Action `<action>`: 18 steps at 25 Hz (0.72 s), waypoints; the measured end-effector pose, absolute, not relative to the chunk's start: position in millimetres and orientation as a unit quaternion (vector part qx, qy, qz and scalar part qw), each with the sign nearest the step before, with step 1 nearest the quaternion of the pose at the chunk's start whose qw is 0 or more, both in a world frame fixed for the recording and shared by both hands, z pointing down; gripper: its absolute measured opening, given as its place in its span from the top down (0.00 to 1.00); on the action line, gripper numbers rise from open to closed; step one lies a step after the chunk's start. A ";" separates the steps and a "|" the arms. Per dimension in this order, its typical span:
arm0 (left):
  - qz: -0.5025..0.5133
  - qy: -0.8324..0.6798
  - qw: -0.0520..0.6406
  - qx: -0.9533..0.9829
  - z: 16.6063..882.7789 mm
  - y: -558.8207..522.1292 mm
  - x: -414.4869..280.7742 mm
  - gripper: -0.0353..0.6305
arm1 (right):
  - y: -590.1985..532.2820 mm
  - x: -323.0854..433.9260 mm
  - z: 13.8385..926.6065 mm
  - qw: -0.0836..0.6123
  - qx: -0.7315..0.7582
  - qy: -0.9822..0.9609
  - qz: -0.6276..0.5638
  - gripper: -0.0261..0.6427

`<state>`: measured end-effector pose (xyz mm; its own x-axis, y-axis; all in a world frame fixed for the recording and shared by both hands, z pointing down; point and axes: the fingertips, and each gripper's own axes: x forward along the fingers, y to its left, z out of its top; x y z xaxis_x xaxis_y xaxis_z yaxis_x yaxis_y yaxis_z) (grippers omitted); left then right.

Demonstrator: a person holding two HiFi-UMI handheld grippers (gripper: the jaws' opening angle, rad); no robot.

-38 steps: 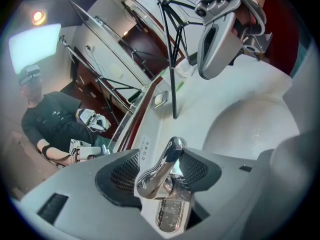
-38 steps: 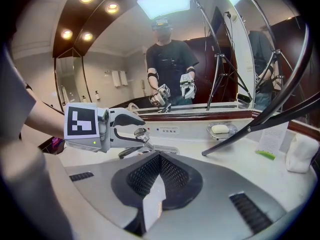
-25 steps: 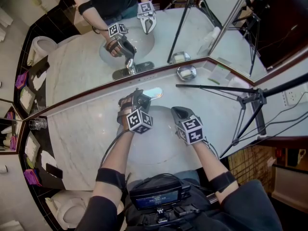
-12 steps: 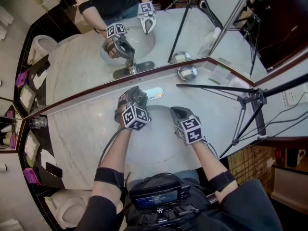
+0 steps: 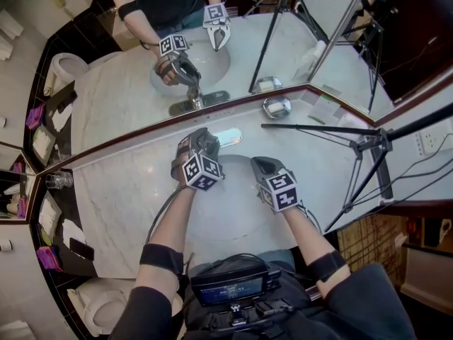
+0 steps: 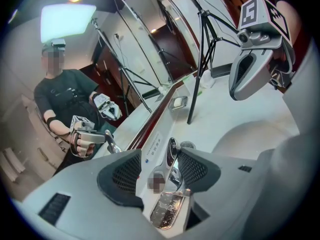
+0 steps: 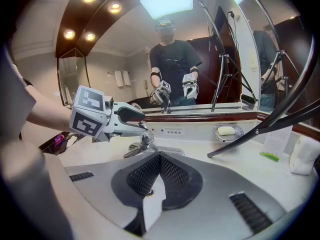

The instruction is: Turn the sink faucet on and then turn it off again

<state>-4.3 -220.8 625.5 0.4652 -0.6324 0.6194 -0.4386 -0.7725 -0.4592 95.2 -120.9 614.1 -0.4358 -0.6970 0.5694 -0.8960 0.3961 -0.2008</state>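
Tripod legs [image 5: 318, 130] of black metal and a chrome soap dish [image 5: 276, 107] stand toward the white marble table's [image 5: 120, 197] right edge. Chrome faucet [image 7: 145, 143] at the back edge points frontward; left gripper [image 6: 162, 169] straddles its lever [image 6: 172, 153], jaws wide; right gripper [image 7: 152, 176] is closed, empty.

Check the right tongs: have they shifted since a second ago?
No. The right tongs hang at the same spot over the sink basin, just as far from the tripod leg, shut and empty.
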 end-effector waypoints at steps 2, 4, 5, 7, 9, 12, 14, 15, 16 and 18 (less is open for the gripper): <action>-0.418 0.308 0.127 -0.845 625.0 -218.0 -5.0 0.60 | -120.0 93.2 613.4 0.201 0.490 -0.812 0.247 0.93; -0.423 0.303 0.133 -0.844 624.0 -213.5 -6.6 0.60 | -119.4 91.2 612.5 0.198 0.489 -0.813 0.246 0.93; -0.423 0.301 0.135 -0.844 622.7 -210.8 -7.8 0.60 | -119.5 90.0 611.8 0.197 0.488 -0.814 0.245 0.93; -0.425 0.294 0.142 -0.844 619.7 -204.3 -10.4 0.60 | -120.0 87.6 610.3 0.195 0.487 -0.816 0.243 0.93; -0.428 0.286 0.146 -0.845 617.9 -196.1 -13.8 0.60 | -119.7 85.4 609.7 0.194 0.486 -0.817 0.242 0.93; -0.429 0.281 0.150 -0.845 614.5 -184.1 -22.4 0.62 | -118.8 81.7 607.9 0.193 0.484 -0.819 0.239 0.93; -0.425 0.293 0.152 -0.843 607.9 -179.5 -31.2 0.73 | -119.0 78.6 605.1 0.192 0.483 -0.821 0.235 0.93; -0.420 0.301 0.149 -0.843 603.2 -177.7 -35.8 0.81 | -119.1 76.9 603.4 0.191 0.482 -0.822 0.233 0.93; -0.413 0.310 0.145 -0.844 598.0 -175.6 -39.8 0.88 | -119.4 75.5 601.6 0.191 0.482 -0.823 0.231 0.93; -0.396 0.325 0.128 -0.849 587.5 -170.0 -46.4 0.94 | -120.2 73.2 598.6 0.191 0.481 -0.825 0.227 0.93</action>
<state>-46.4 -170.0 587.5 0.4743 -0.6534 0.5900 -0.4507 -0.7559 -0.4748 73.2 -120.2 598.6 -0.4651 -0.7065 0.5334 -0.8800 0.4347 -0.1915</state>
